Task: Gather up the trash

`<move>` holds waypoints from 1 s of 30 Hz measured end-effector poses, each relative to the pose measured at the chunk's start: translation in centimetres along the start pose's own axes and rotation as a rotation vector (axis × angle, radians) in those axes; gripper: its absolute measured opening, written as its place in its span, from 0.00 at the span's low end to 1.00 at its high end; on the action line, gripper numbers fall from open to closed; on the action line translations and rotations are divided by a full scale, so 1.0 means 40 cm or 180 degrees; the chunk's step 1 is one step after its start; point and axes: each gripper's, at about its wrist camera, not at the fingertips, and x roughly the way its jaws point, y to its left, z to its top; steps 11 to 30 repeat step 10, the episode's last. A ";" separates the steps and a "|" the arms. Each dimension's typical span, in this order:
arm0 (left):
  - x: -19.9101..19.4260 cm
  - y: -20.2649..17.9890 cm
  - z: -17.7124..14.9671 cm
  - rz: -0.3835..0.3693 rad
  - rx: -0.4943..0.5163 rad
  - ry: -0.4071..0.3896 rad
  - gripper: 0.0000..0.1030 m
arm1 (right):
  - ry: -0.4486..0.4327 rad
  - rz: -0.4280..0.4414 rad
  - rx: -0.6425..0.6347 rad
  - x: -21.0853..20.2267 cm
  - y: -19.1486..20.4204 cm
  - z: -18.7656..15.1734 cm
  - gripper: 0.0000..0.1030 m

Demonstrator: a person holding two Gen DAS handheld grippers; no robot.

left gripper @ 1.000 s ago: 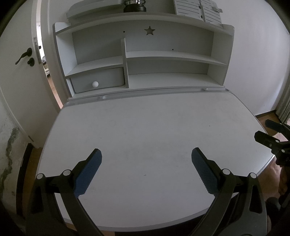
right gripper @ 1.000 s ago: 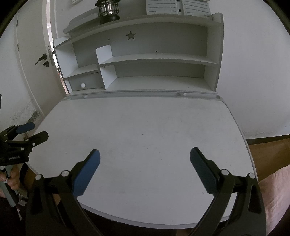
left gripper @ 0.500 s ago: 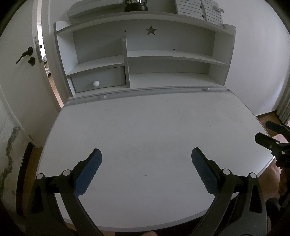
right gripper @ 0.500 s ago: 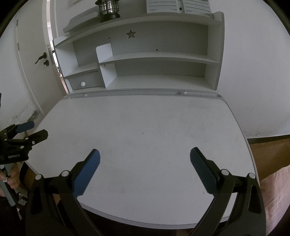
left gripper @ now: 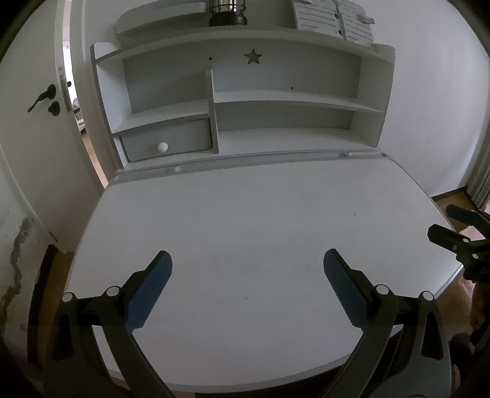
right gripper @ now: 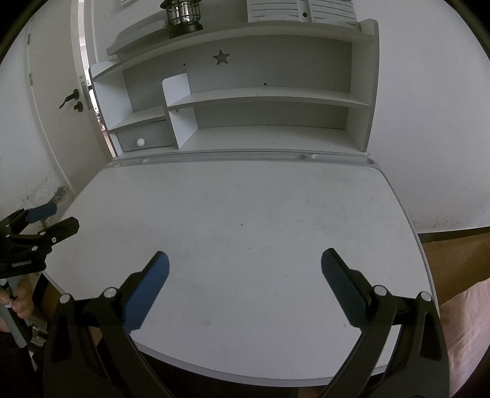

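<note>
The left gripper [left gripper: 247,260] is held wide open above the near part of the white desk [left gripper: 245,208], with nothing between its blue-padded fingers [left gripper: 148,290]. The right gripper [right gripper: 244,260] is likewise spread wide and grips nothing, poised over the near edge of the same desk. Each gripper is seen at the edge of the other's view, off the desk's side. No trash can be made out in either view. At the back of the desk a white shelf unit [right gripper: 260,95] with a star cut-out [right gripper: 221,57] and a small drawer [left gripper: 167,139] is seen, and a lantern [right gripper: 183,13] stands on top.
</note>
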 end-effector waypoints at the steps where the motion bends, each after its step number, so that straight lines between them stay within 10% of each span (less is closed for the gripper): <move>1: 0.001 0.000 0.002 -0.0002 -0.0001 0.0002 0.93 | -0.0001 0.0004 -0.0004 -0.001 -0.001 0.000 0.93; 30: 0.010 0.001 -0.001 -0.0017 -0.0035 0.0099 0.93 | 0.0000 0.0011 -0.0008 -0.002 -0.005 0.000 0.93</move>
